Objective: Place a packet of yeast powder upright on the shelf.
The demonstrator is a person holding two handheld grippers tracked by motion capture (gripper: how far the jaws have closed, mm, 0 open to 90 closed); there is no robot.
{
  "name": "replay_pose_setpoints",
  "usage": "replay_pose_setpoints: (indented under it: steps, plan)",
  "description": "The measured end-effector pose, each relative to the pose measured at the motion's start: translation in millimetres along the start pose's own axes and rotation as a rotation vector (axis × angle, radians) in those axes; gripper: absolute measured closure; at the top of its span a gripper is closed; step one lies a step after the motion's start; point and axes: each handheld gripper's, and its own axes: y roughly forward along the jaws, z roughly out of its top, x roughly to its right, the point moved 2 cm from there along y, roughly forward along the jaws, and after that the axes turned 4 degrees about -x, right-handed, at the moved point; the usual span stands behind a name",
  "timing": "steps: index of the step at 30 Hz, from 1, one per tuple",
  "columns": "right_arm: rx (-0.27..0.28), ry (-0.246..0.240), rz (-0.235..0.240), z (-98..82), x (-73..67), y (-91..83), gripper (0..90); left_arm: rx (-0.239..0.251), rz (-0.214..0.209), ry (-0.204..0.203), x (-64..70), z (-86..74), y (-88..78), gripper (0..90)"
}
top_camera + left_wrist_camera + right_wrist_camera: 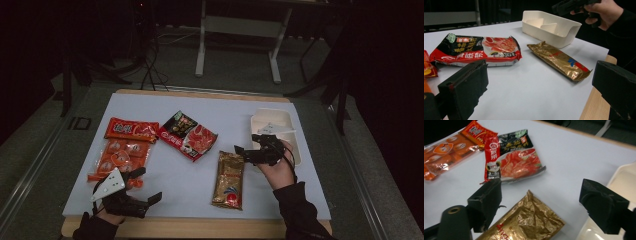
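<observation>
Gold snack packet [229, 180] lies just left of the white bin [287, 131]; right gripper [251, 151], jaws wide and empty, hovers above it, approach step, descent and closure presumably next.

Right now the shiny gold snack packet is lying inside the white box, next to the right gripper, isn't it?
Not quite. The gold packet is lying on the table, outside the white box, as the high view shows. It is indeed next to the right gripper, whose jaws are open just above its top end in the right gripper view.
</observation>
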Motion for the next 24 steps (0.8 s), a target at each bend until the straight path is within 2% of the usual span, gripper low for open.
replay_pose_setpoints:
  steps: [4, 7, 8, 13, 14, 20, 24]
  plan:
    - [-0.055, 0.029, -0.002, -3.1, 0.6, 13.5, 19.3, 0.0, 0.0, -0.002, -0.5, -0.2, 0.5, 0.7]
    - [-0.081, 0.031, 0.001, -4.0, -0.4, 19.6, 19.3, -0.003, 0.0, -0.002, -0.6, -0.5, 1.0, 0.7]
    - [-0.124, 0.03, -0.007, -4.6, -1.4, 28.2, 20.1, -0.005, -0.002, -0.002, -0.4, -0.6, 1.4, 0.7]
    - [-0.155, 0.049, 0.014, -3.8, -2.4, 40.0, 20.9, -0.004, -0.003, -0.001, -0.2, -0.5, 1.4, 0.7]
    - [-0.185, 0.047, 0.016, -3.3, -5.8, 48.3, 21.8, -0.005, -0.003, -0.003, -0.5, -0.7, 1.5, 0.6]
    - [-0.257, 0.051, 0.006, -7.1, -11.6, 71.2, 22.8, -0.006, -0.005, -0.002, -0.5, -0.9, 1.6, 0.6]
    - [-0.283, 0.041, -0.006, -9.5, -12.9, 81.1, 23.1, -0.008, -0.007, -0.001, -0.4, -1.0, 1.9, 0.6]
